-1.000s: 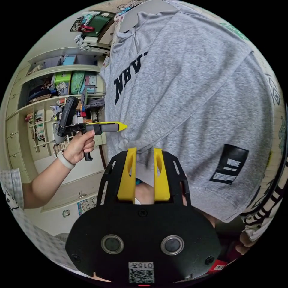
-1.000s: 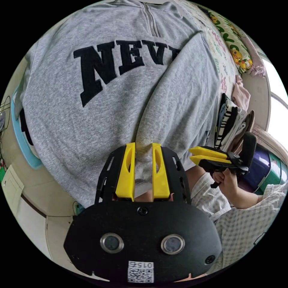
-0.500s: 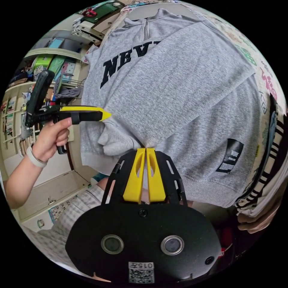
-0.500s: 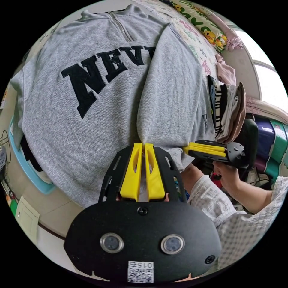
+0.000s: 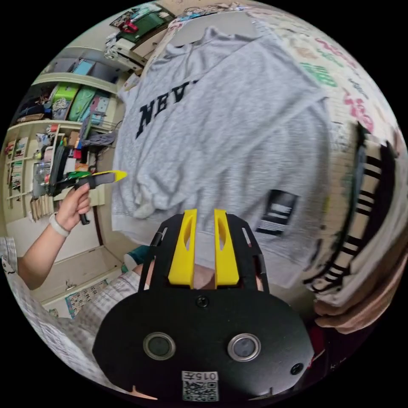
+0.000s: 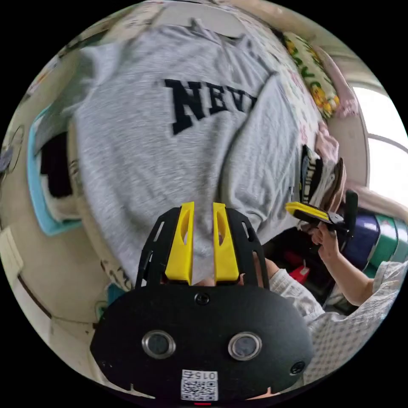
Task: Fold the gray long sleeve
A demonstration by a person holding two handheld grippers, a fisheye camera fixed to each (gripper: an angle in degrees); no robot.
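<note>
In the left gripper view, the left gripper has its jaws a little apart with nothing between them. The gray long sleeve lies flat on the bed, just beyond the jaw tips. The right gripper is to the left of the jaws, beside the shirt's edge.

In the right gripper view, its jaws are also a little apart and hold nothing; the shirt spreads beyond them. To their right, the left gripper's jaws look nearly closed.

Both gripper views being aimed closely over parted jaws, the gray sweatshirt being shared, each catching the opposite gripper.
</note>
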